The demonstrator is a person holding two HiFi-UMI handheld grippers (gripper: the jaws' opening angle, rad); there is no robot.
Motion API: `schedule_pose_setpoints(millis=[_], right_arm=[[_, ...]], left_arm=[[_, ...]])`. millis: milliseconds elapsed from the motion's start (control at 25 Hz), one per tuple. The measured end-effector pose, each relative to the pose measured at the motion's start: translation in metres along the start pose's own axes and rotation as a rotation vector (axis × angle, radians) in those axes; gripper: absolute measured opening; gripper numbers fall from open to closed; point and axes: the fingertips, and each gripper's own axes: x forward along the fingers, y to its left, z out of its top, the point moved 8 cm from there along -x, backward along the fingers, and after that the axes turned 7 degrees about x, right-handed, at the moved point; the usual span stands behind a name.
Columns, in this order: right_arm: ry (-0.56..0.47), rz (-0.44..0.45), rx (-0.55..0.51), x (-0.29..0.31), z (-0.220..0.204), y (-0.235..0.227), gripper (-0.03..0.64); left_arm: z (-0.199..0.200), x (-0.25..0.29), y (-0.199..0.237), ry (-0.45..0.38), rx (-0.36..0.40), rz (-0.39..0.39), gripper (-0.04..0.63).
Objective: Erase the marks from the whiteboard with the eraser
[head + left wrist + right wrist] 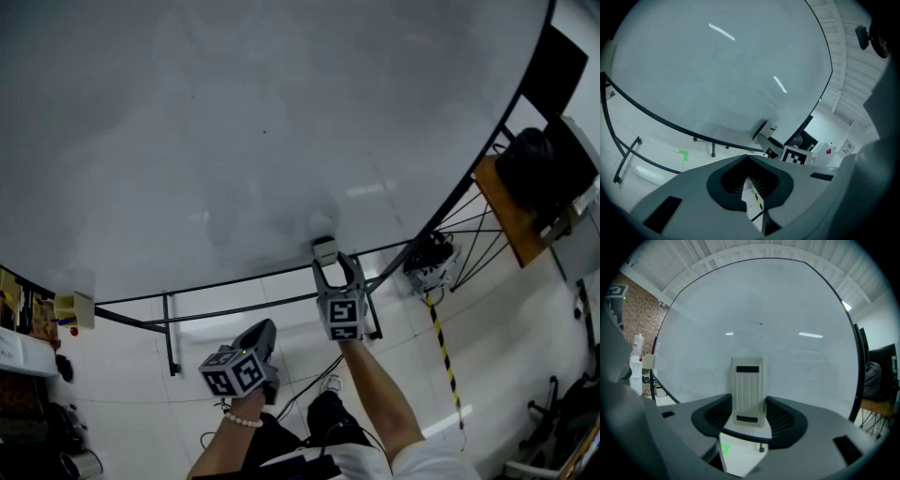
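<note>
The whiteboard (234, 112) fills the upper head view and looks nearly blank, with one tiny dark dot (264, 131) and faint smudges. My right gripper (336, 267) is shut on the beige eraser (324, 250), which it presses on the board close to its lower edge. In the right gripper view the ribbed eraser (748, 390) stands upright between the jaws of the right gripper (749, 416), against the whiteboard (764, 310). My left gripper (264, 330) hangs lower and left, off the board, shut with nothing held. The left gripper view shows the left gripper (749, 185), the eraser (765, 131) and the whiteboard (717, 70).
The board's black stand (169, 328) runs under its lower edge. At the right a wooden table (511, 220) carries a black bag (534, 169). Yellow-black tape (443, 347) and cables lie on the tiled floor. A cluttered shelf (28, 328) sits at the left.
</note>
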Motion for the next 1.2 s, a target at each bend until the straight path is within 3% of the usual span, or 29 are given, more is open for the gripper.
schedule_pose_setpoints(millis=[280,640,920,1200], right_arm=[[0.002,-0.031,-0.054,-0.011,-0.015,-0.105,0.258],[-0.017,-0.11,-0.049,-0.026,-0.014,-0.217,0.258],[0.006,-0.161,-0.078,-0.029,-0.025,-0.274,0.258],[0.043,-0.2,0.025,-0.031,-0.043,-0.3,0.259]], left_arm=[[-0.03,0.061,-0.049,0.033,-0.008,-0.007,-0.012],[-0.057,0.109,-0.08,0.093,-0.02,-0.018,-0.011],[-0.057,0.138,-0.084,0.102,0.008,0.005,-0.012],[-0.045,0.158,-0.09,0.094,0.054,0.021,-0.012]])
